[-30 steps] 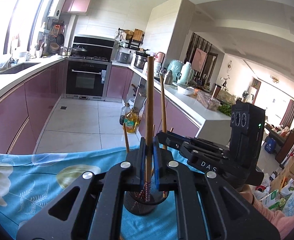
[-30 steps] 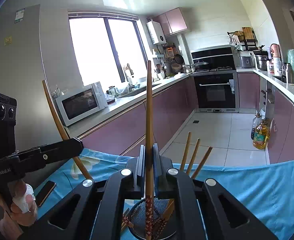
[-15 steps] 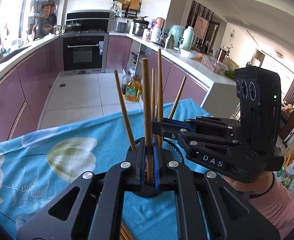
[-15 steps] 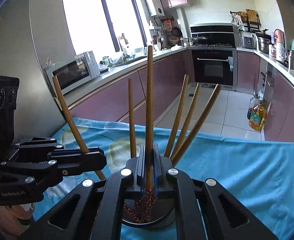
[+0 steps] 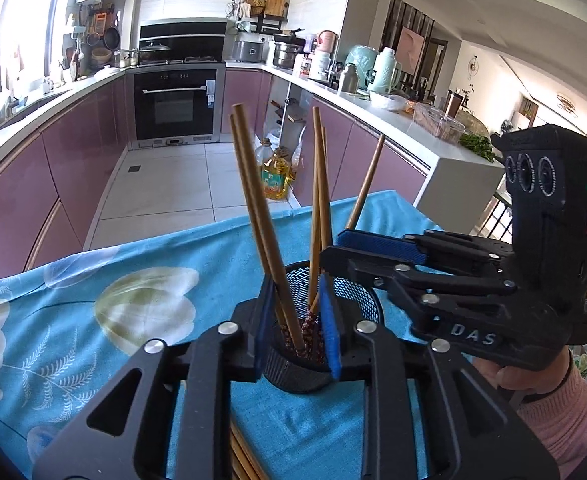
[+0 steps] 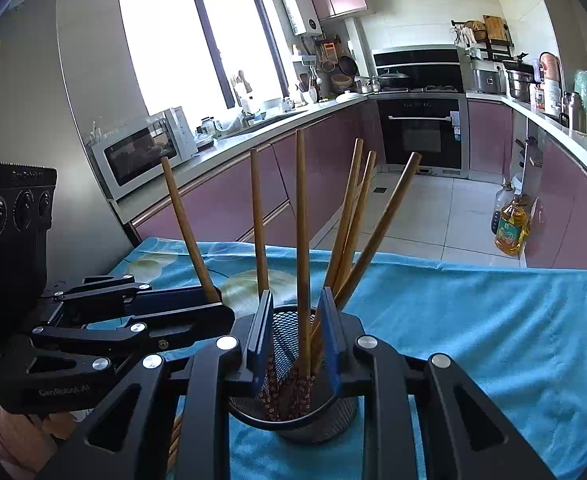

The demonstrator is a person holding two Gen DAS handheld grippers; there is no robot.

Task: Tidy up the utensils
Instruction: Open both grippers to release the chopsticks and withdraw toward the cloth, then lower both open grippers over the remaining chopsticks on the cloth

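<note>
A black mesh utensil cup stands on the blue floral cloth. Several wooden chopsticks with patterned ends stand in it. My left gripper is open right over the cup, its jaws either side of two chopsticks. My right gripper is open over the same cup, with chopsticks between its jaws. Each gripper shows in the other's view: the right one beside the cup, the left one against a leaning chopstick.
More chopsticks lie on the cloth under my left gripper. The table's far edge drops to a tiled floor with an oil bottle. Purple kitchen cabinets and an oven stand beyond.
Both grippers came down over the cup with a chopstick each, then opened. The two chopsticks now stand loose in the cup.
</note>
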